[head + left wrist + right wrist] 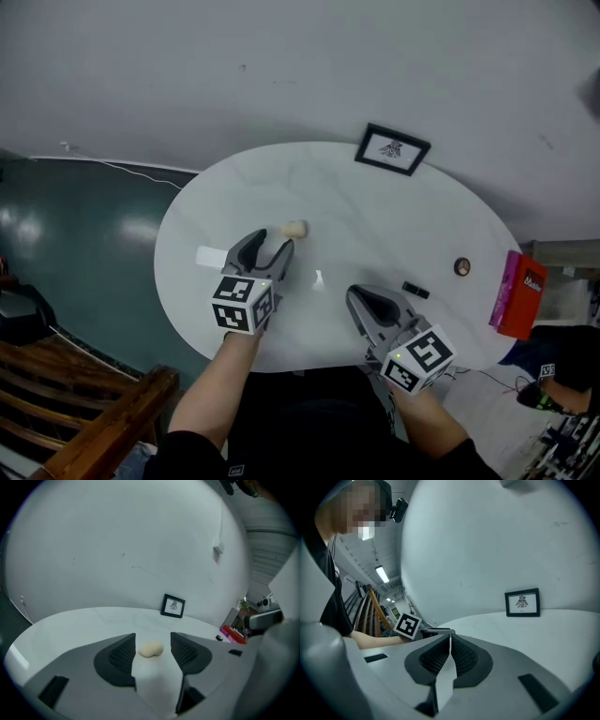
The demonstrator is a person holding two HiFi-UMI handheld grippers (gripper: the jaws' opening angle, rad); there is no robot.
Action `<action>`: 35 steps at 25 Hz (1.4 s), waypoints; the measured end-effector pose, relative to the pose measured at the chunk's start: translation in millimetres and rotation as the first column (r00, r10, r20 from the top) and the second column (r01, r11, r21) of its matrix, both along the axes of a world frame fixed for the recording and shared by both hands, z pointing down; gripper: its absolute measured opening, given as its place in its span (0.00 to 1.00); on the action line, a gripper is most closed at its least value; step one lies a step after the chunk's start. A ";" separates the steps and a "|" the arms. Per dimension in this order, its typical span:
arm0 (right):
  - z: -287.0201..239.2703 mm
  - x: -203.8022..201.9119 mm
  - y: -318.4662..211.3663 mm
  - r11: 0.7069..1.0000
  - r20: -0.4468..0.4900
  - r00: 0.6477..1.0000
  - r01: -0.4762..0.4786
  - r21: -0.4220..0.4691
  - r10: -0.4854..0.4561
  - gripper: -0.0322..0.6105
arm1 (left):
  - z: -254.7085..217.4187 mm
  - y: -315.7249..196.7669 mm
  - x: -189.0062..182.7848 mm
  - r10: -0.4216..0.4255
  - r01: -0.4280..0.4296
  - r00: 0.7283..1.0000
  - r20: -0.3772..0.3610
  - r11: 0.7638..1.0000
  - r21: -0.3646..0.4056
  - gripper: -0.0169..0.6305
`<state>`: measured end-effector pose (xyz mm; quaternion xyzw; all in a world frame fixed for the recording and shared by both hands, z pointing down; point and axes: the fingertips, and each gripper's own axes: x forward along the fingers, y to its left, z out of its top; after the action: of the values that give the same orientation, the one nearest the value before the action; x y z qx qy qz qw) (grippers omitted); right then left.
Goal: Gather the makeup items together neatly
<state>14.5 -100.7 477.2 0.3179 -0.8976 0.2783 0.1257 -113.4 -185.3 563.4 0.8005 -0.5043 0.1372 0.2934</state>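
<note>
White table [356,211], framed picture [392,149] (upright), red box [517,294], beige sponge [294,229]

Table [375,211] glossy, marble-look; makeup sponge [294,229] matt, foamy; chair [103,422] varnished wood.

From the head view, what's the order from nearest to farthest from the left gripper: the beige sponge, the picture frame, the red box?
1. Beige sponge, right at the left gripper tips.
2. Picture frame, far side, to the right.
3. Red box, far right edge.
</note>
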 end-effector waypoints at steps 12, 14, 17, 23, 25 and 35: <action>17.7 7.5 -13.0 0.998 0.000 1.000 0.025 -0.052 -0.025 0.11 | 48.0 -27.4 3.7 -0.059 0.061 0.997 0.044 0.997 -0.048 0.40; 18.7 8.7 -14.4 0.998 0.003 1.000 0.025 -0.057 -0.025 0.11 | 48.4 -30.1 7.9 -0.051 0.054 0.997 0.049 0.998 -0.042 0.40; 18.8 11.2 -16.8 0.998 0.006 1.000 0.025 -0.061 -0.024 0.11 | 45.5 -35.0 16.7 -0.024 0.025 0.997 0.077 0.999 -0.023 0.40; 18.6 19.4 -20.6 0.998 0.016 1.000 0.008 -0.069 -0.007 0.11 | 46.8 -38.5 43.6 0.035 -0.034 0.996 0.082 0.999 -0.021 0.40; 19.5 22.7 -20.7 0.997 0.019 1.000 0.002 -0.073 -0.001 0.11 | 47.1 -38.0 52.3 0.049 -0.048 0.996 0.074 0.999 -0.016 0.37; 17.2 32.7 -19.0 0.997 0.038 0.999 -0.035 -0.068 0.038 0.11 | 37.7 -29.4 63.3 0.144 -0.151 0.970 0.194 0.988 0.024 0.25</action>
<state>47.2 -119.7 494.4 0.3243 -0.8841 0.3167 0.1137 -50.2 -214.7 601.1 0.8243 -0.4719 0.2253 0.2169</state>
